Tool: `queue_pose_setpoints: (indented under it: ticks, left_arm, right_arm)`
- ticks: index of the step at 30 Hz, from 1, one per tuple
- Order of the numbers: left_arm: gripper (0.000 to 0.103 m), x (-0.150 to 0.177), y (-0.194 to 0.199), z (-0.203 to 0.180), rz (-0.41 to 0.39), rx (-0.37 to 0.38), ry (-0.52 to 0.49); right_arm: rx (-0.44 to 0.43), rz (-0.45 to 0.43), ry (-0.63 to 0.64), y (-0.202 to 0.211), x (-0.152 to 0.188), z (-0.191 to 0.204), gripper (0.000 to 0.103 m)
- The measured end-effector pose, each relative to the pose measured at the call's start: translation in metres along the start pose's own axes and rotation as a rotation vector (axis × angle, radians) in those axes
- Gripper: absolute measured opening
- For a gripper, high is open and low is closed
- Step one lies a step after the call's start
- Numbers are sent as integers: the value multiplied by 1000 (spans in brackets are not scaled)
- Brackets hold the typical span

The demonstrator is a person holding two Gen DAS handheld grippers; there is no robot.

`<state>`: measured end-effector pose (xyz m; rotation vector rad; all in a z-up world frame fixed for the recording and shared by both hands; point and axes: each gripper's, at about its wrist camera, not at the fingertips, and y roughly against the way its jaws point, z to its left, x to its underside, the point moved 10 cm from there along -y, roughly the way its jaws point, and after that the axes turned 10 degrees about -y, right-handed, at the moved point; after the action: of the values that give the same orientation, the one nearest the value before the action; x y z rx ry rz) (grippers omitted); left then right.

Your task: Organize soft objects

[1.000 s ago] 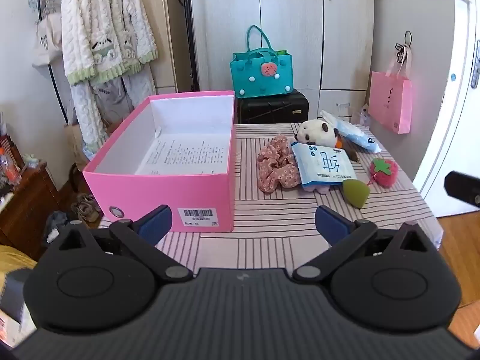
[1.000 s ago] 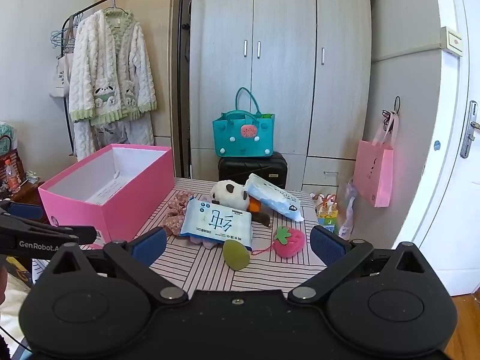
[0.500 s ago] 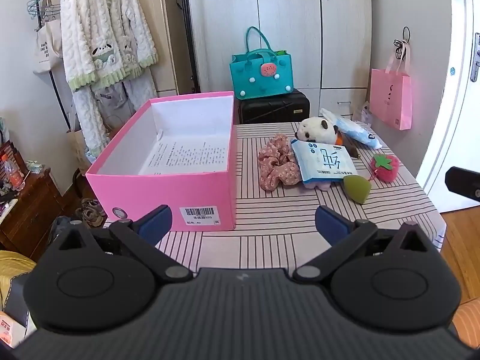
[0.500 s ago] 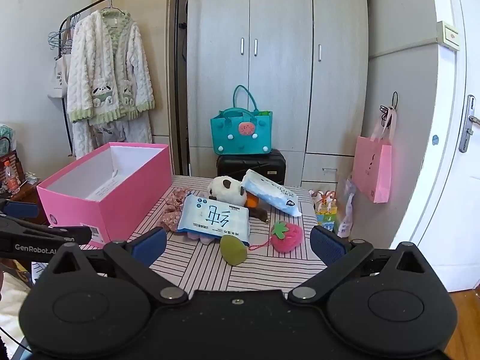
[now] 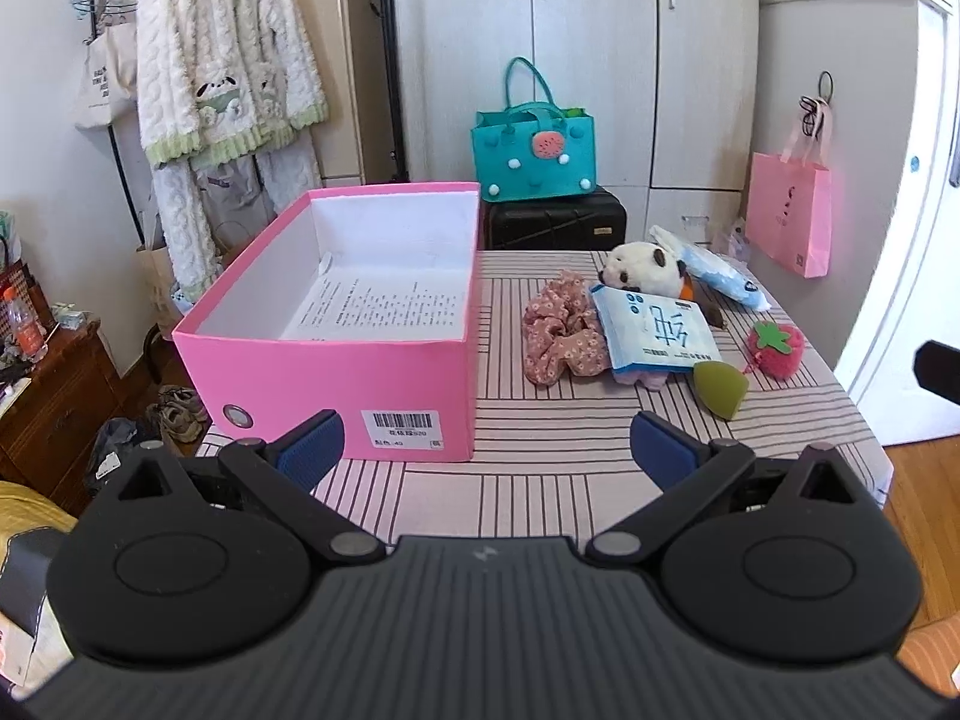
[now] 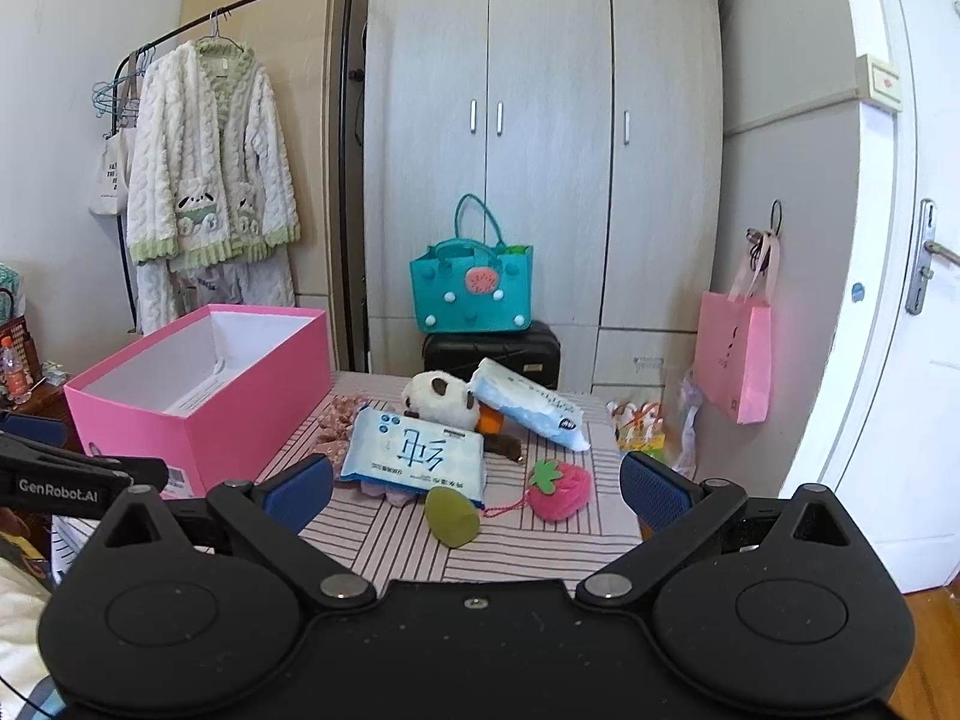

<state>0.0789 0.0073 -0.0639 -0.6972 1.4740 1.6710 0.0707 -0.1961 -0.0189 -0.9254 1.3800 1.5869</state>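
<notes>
"GenRobot.AI" is showing in white letters on the black left gripper arm at the right wrist view's left edge. A white barcode sticker is sitting on the pink cardboard box; its digits are too small to read. The flat blue-and-white tissue pack is bearing 1 large Chinese character, not clearly legible.

Striped table — pink box, scrunchie, green sponge.
</notes>
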Motion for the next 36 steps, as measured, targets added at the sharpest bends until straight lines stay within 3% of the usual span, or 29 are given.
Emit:
queue_pose_setpoints:
  ticks: [13,36]
  left_arm:
    - [103,-4,7,4,-33,-5,3]
    - [103,-1,4,8,-23,-18,-2]
  right_arm:
    - [-7,-23,23,1,3,4,103]
    - [-13,-6,17,-4,4,1,103]
